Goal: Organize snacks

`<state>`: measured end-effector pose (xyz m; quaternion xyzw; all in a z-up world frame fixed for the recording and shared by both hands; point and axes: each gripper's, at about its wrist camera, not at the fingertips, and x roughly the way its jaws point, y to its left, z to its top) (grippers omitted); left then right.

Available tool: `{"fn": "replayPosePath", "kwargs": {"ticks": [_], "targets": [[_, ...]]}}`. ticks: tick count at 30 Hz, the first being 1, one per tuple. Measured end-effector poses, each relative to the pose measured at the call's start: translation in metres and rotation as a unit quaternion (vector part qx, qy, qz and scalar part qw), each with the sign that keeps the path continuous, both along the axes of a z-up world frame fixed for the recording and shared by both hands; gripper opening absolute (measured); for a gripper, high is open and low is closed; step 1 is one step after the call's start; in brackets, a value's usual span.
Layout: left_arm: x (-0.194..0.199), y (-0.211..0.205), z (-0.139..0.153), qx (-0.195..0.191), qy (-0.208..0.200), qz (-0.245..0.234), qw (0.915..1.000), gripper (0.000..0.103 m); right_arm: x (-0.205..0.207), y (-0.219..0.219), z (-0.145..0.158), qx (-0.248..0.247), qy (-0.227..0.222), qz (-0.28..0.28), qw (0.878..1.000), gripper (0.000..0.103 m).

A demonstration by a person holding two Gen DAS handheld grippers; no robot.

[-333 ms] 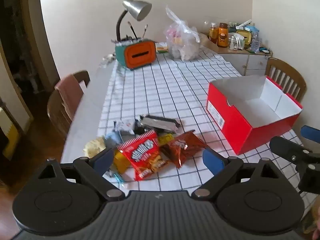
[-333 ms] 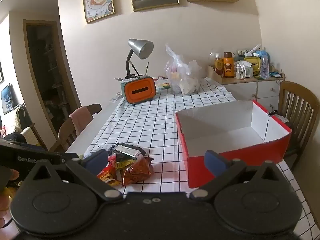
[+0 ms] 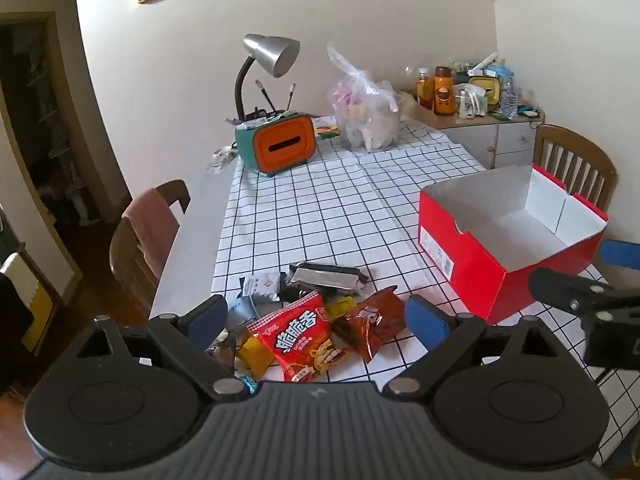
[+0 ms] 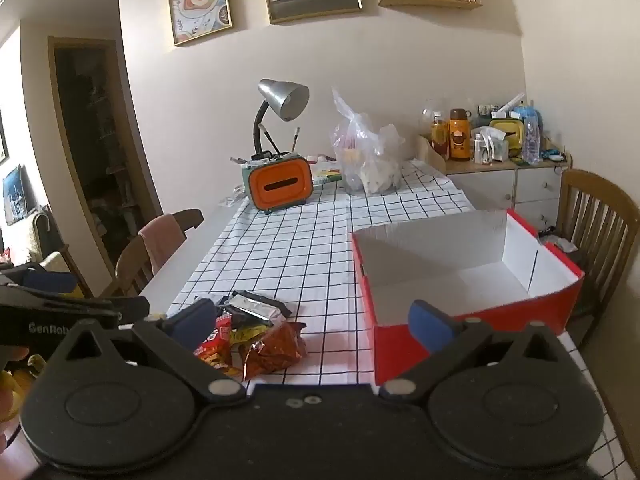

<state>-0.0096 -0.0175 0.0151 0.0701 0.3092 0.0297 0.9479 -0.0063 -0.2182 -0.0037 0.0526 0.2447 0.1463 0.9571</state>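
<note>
A pile of snack packets lies on the checked tablecloth near the table's front edge: a red packet (image 3: pixel 304 338), a brown-red packet (image 3: pixel 370 322) and a silver-black packet (image 3: pixel 324 276). The pile also shows in the right wrist view (image 4: pixel 256 332). An open red box (image 3: pixel 472 264) with a white inside stands empty to the right; it also shows in the right wrist view (image 4: pixel 400 344). My left gripper (image 3: pixel 316 320) is open and empty above the pile. My right gripper (image 4: pixel 312 320) is open and empty, between the pile and the box.
An orange-and-teal organiser (image 3: pixel 280 146) with a grey lamp (image 3: pixel 272 54) and a full plastic bag (image 3: pixel 366 114) stand at the table's far end. Wooden chairs stand at the left (image 3: pixel 148 232) and right (image 3: pixel 576 164). A cluttered cabinet (image 3: pixel 480 128) is behind.
The left wrist view has tilted up, so the pile and box sit lower in frame. The right gripper has barely moved. Both grippers stay open.
</note>
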Motion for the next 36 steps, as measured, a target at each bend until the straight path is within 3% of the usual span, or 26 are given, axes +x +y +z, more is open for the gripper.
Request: {"fn": "replayPosePath", "kwargs": {"ticks": [36], "targets": [[0.004,0.009,-0.008,-0.042,0.029,-0.007,0.9987,0.096,0.002,0.008,-0.006,-0.024,0.022,0.005,0.999,0.103]]}}
